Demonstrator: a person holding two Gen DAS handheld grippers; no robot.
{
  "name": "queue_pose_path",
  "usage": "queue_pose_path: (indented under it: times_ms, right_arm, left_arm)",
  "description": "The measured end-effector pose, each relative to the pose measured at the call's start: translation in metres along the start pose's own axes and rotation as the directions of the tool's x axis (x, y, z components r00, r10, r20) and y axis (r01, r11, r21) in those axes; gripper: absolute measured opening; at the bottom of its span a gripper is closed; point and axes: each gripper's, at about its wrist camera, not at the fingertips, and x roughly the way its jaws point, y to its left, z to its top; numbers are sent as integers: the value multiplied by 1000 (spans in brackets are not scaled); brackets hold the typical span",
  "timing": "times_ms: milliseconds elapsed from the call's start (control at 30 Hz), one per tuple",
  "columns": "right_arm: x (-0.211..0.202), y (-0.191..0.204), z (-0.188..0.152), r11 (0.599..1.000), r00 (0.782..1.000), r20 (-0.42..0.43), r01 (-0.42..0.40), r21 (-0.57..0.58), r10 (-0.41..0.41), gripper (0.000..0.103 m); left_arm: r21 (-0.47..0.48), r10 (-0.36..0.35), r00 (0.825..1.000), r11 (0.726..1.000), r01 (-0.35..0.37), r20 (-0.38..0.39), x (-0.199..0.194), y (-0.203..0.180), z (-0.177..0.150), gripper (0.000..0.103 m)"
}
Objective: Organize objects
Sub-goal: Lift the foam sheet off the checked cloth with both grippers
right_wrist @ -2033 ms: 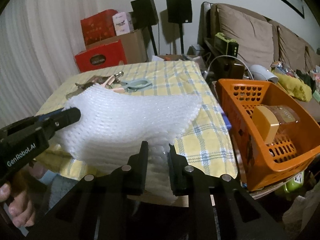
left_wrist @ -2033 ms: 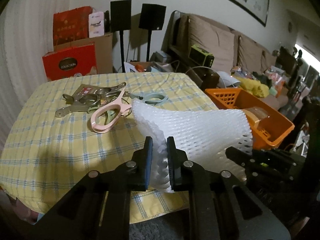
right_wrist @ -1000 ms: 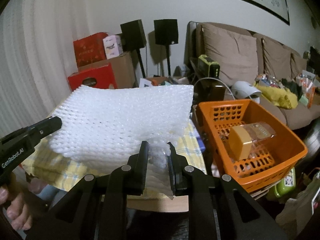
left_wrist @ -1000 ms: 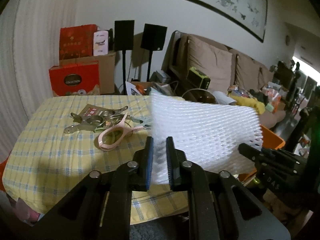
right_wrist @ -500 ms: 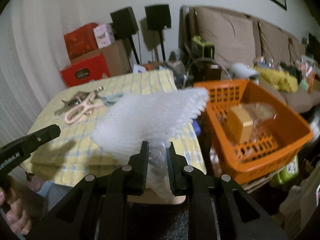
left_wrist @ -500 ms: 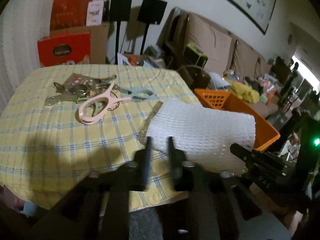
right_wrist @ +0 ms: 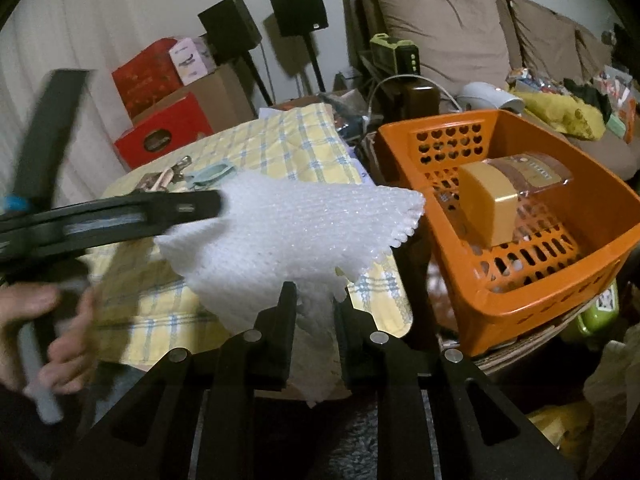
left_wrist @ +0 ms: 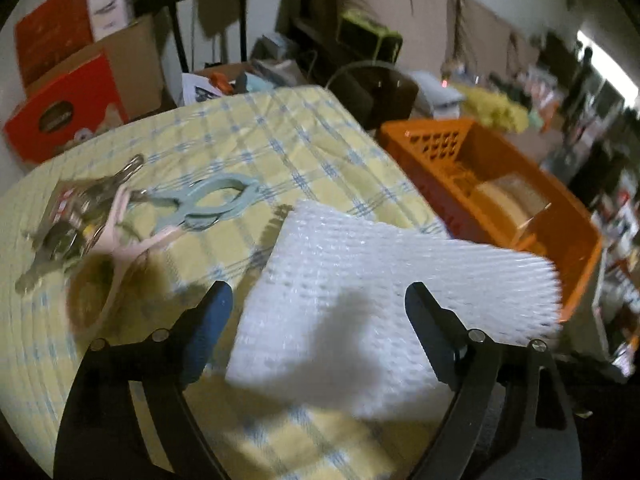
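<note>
Over the yellow checked tablecloth (left_wrist: 280, 140), the right gripper (right_wrist: 314, 300) pinches the white foam netting sheet (right_wrist: 288, 232) alone, probably bound for the orange basket (right_wrist: 532, 300), since the left gripper (left_wrist: 320, 308) has just spread open, clear of it.

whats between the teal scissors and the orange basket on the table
In the left wrist view, only bare yellow checked tablecloth lies between the teal scissors and the orange basket. The white foam sheet sits nearer the camera.
</note>
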Motion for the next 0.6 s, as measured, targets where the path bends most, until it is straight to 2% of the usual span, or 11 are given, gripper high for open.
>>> queue_pose_path:
  times_ms: [67,133,233,333,467,500,600]
  right_arm:
    - [-1,1,2,1000,1000,-2,0,-5,0,18]
    - [-2,2,2,1000,1000,-2,0,-11,0,18]
    - [1,2,1,1000,1000,-13,4,-16,-4,19]
    - [3,-2,1,1000,1000,-18,1,-5,-1,19]
    - [3,-2,2,1000,1000,-17,0,-6,-1,19]
    - [4,-2,2,1000,1000,-18,2,-8,-2,19]
    - [5,-1,1,1000,1000,-20,6,-8,-7,19]
  left_arm:
    - [19,44,999,999,-43,-28,11,-3,0,85]
    - [4,24,999,1000,-23,-35,17,-2,-3,83]
    - [-21,-15,999,1000,14,-39,16,0,-7,74]
    - [-3,8,1000,1000,-8,-24,10,1,-9,59]
    - [-22,79,997,997,-79,-4,-3,7,-14,20]
    - [-39,82,997,996,-82,1,-9,9,-17,15]
    - [-53,78,996,996,-75,39,-30,9,-27,12]
